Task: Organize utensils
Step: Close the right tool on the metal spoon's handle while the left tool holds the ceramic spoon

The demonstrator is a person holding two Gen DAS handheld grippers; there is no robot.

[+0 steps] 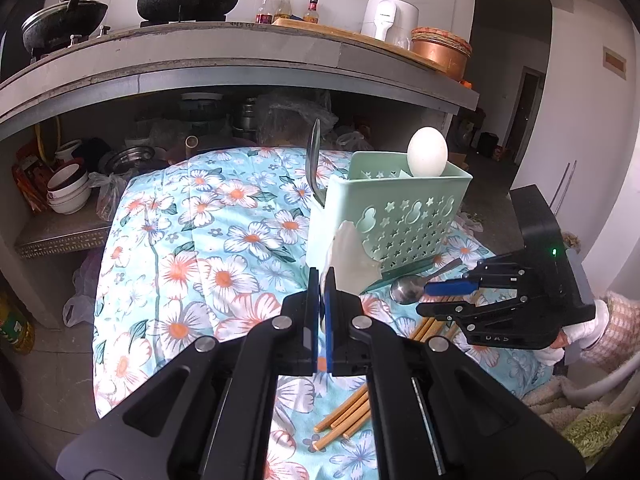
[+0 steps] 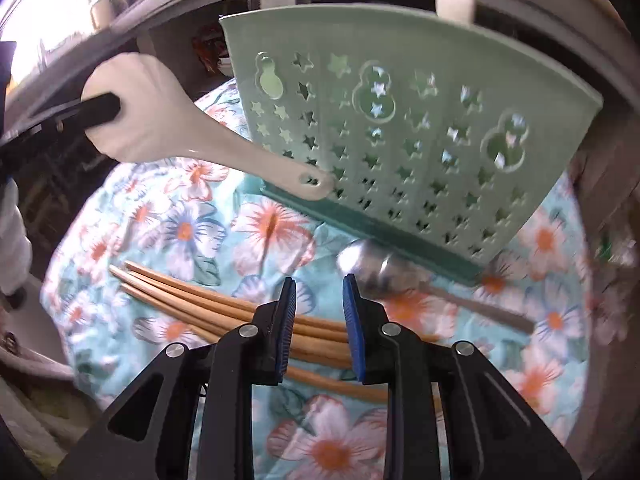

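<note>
My left gripper (image 1: 319, 276) is shut on a white plastic rice paddle (image 1: 348, 260), held by its blade above the floral cloth, just in front of the mint green utensil holder (image 1: 400, 216). In the right wrist view the paddle (image 2: 168, 120) hangs with its handle end against the holder (image 2: 400, 132). A white spoon (image 1: 427, 152) and a steel utensil (image 1: 314, 160) stand in the holder. My right gripper (image 2: 318, 280) is open above several wooden chopsticks (image 2: 200, 300), close to a steel spoon (image 2: 376, 272) lying by the holder's base. The right gripper also shows in the left wrist view (image 1: 444, 300).
The floral cloth (image 1: 200, 260) covers a low table. Behind it a shelf under a grey counter (image 1: 240, 52) holds bowls (image 1: 68, 192) and pots. A wok, a black pot, bottles and a white appliance stand on the counter. A dark box (image 1: 536, 216) is at the right.
</note>
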